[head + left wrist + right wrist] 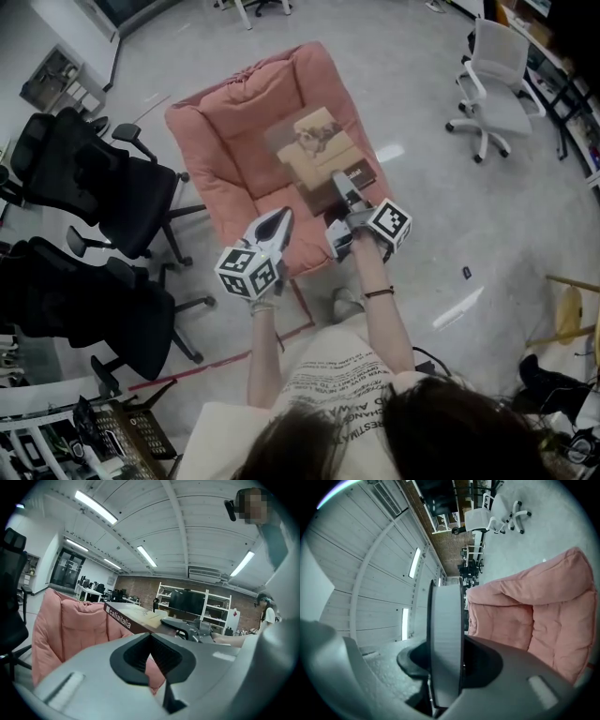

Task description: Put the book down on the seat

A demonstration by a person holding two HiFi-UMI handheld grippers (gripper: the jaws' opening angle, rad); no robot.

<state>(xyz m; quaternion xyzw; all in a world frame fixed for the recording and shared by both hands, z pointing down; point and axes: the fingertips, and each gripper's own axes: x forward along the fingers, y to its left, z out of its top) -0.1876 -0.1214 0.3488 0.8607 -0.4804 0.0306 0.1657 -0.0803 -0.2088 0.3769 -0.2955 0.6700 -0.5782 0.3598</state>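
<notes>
One book (321,150) is all this job turns on, and my right tongs (343,192) are clamped on its near edge. Looking along them, the pale page block stands between the two jaws, pinched from both sides. The book lies flat, cover up, over the cushion of the pink seat (220,141). Its long axis runs away from me toward the backrest, so it stretches out ahead of the right tongs rather than to either side. Whether its underside touches the cushion I cannot tell; seen from the left tongs, it appears to sit a little above the padding. My left tongs (279,223) are closed together on nothing, just beside the book's near left corner, over the seat's front edge. I judge the remaining move to be straight down, then a release. The right hand holds the book, so it does the lowering, with the left free to steady.
</notes>
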